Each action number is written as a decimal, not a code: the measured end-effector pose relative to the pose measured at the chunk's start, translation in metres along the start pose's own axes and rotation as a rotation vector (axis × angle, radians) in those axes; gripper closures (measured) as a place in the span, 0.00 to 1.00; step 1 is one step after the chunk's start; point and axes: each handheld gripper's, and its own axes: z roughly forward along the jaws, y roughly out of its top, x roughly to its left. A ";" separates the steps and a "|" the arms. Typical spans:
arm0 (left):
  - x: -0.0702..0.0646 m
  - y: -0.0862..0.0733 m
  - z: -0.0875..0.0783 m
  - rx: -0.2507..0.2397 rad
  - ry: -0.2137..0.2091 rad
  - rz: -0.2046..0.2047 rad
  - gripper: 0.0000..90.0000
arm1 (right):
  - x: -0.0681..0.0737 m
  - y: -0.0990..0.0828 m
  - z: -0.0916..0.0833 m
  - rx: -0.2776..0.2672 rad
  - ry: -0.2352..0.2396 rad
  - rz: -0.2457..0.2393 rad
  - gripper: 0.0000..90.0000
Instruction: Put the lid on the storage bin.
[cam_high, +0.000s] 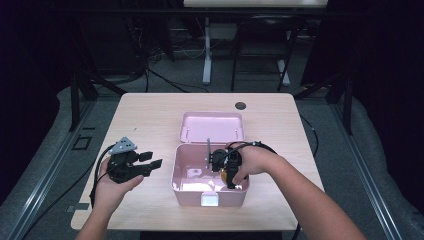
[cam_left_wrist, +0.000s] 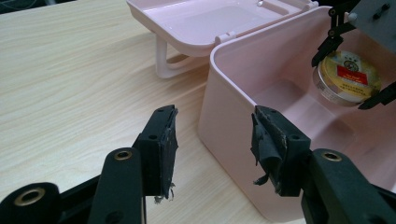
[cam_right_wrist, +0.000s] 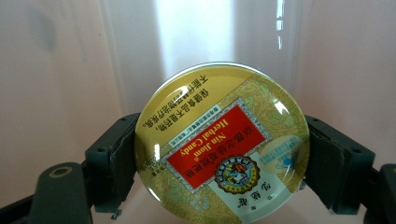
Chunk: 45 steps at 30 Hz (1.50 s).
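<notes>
- Pink box (cam_high: 210, 192) sits near the table's (cam_high: 150, 115) front edge, about midway along it; hinged lid (cam_high: 212, 126) lies open behind it.
- Right gripper (cam_right_wrist: 222, 154) reaches down inside the box — jaws pinching a round candy tin (cam_right_wrist: 222, 148) by its rim, above the box floor.
- Left gripper (cam_left_wrist: 212, 140) hovers just left of the box's outer wall, jaws spread, holding nothing.
</notes>
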 end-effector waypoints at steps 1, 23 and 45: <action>0.000 0.000 0.000 0.000 0.000 0.000 0.55 | 0.000 0.000 0.002 0.001 -0.001 -0.003 0.22; -0.001 -0.001 0.002 0.005 -0.002 0.004 0.55 | -0.001 -0.001 0.011 0.025 -0.011 -0.014 0.22; -0.001 -0.001 0.002 0.011 -0.005 0.006 0.55 | -0.001 -0.001 0.022 0.000 -0.001 -0.015 0.22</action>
